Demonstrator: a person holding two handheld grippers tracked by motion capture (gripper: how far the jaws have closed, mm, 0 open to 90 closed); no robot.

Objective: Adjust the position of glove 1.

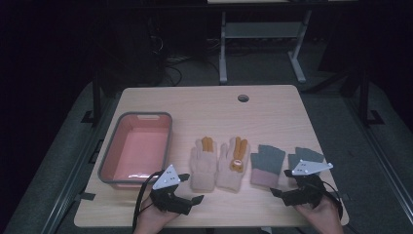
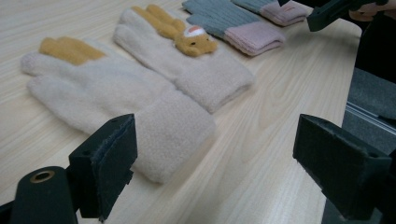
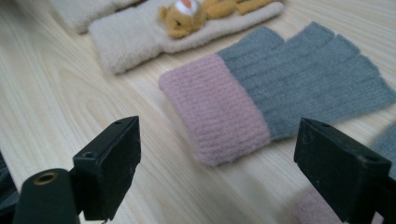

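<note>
Four gloves lie in a row near the table's front edge. A plain cream glove (image 1: 203,165) (image 2: 107,98) with orange fingers lies beside its mate (image 1: 233,165) (image 2: 187,60) (image 3: 154,28), which carries a small bear figure. To the right are two grey fingerless gloves with pink cuffs (image 1: 267,163) (image 3: 261,88) (image 1: 307,157). My left gripper (image 1: 191,189) (image 2: 215,154) is open just in front of the plain cream glove's cuff. My right gripper (image 1: 280,184) (image 3: 217,149) is open, low in front of the pink cuff of the nearer grey glove. Neither holds anything.
A pink basin with a grey rim (image 1: 146,114) stands empty on the left side of the wooden table (image 1: 243,122). A cable hole (image 1: 243,98) sits near the far edge. Beyond the table are a dark floor and desk legs (image 1: 223,48).
</note>
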